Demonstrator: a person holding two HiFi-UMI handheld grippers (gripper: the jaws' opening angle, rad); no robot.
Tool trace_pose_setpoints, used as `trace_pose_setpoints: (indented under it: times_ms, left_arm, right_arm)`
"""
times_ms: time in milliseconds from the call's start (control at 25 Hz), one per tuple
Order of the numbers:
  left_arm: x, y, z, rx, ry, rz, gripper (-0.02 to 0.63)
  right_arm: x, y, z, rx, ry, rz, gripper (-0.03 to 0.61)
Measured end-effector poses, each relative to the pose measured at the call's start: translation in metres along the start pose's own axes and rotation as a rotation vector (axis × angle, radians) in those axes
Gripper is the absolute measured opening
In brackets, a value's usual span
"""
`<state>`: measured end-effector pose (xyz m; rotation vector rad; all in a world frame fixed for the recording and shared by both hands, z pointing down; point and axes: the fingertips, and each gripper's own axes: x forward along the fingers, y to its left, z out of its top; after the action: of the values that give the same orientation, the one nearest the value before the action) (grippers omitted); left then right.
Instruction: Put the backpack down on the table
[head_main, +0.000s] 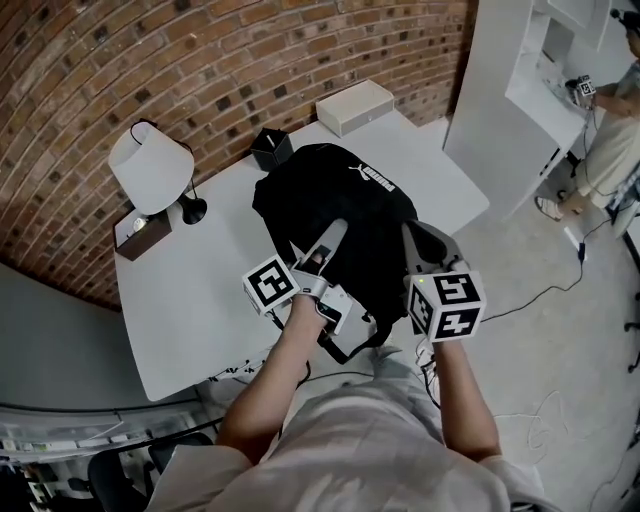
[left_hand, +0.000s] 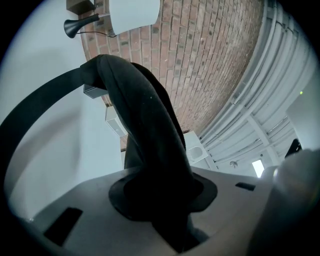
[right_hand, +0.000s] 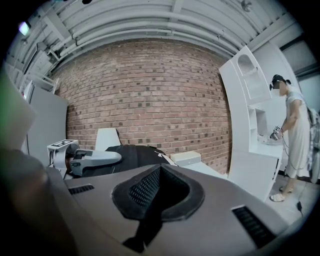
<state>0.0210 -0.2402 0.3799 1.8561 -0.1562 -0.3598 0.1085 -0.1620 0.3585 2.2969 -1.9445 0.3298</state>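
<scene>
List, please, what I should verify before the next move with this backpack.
1. Grip of the left gripper on the padded strap: ok, closed on it.
2. Grip of the right gripper on the mesh strap: ok, closed on it.
3. Place of the backpack over the table: ok, though its near end seems past the edge.
4. Its weight already on the table: cannot tell.
5. Gap to the lamp: ok.
6. Gap to the black holder: cannot tell, very close.
</scene>
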Motion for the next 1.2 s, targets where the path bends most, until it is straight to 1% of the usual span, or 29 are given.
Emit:
trace_pose_setpoints:
  times_ms: [120, 240, 360, 480, 560, 680, 800, 960, 1080, 1200]
  left_arm:
    - [0.027, 0.009, 0.004, -0.010, -0.002, -0.002, 0.112]
    - [0.051, 0.025, 0.009, -0.005, 0.006, 0.027, 0.113]
    - [0.076, 0.033, 0.012, -0.026, 0.006, 0.012, 0.114]
    - [0.095, 0.050, 0.017, -0.020, 0.011, 0.040, 0.114]
    - [0.109, 0.058, 0.018, -0.023, 0.019, 0.042, 0.114]
    - [0.131, 0.061, 0.018, -0.025, 0.034, 0.016, 0.114]
    - [0.148, 0.070, 0.016, -0.027, 0.051, 0.015, 0.114]
    - [0.164, 0.092, 0.015, -0.017, 0.074, 0.057, 0.114]
    - [0.177, 0.102, 0.017, -0.036, 0.075, 0.052, 0.114]
    - [0.183, 0.121, 0.020, -0.019, 0.083, 0.095, 0.114]
  right_arm:
    - [0.020, -0.019, 0.002, 0.003, 0.008, 0.010, 0.000]
    - [0.040, -0.039, 0.002, 0.007, 0.023, 0.018, 0.000]
    - [0.058, -0.058, 0.001, 0.009, 0.038, 0.022, 0.000]
    - [0.074, -0.076, 0.001, 0.005, 0.054, 0.029, 0.000]
    - [0.084, -0.087, 0.000, 0.004, 0.063, 0.033, 0.000]
    - [0.098, -0.101, -0.003, 0.005, 0.074, 0.037, 0.000]
    - [0.111, -0.114, -0.007, 0.014, 0.087, 0.044, 0.000]
    - [0.129, -0.128, -0.013, 0.026, 0.101, 0.058, 0.000]
    - [0.144, -0.136, -0.015, 0.032, 0.110, 0.071, 0.000]
    - [0.156, -0.140, -0.019, 0.036, 0.122, 0.087, 0.000]
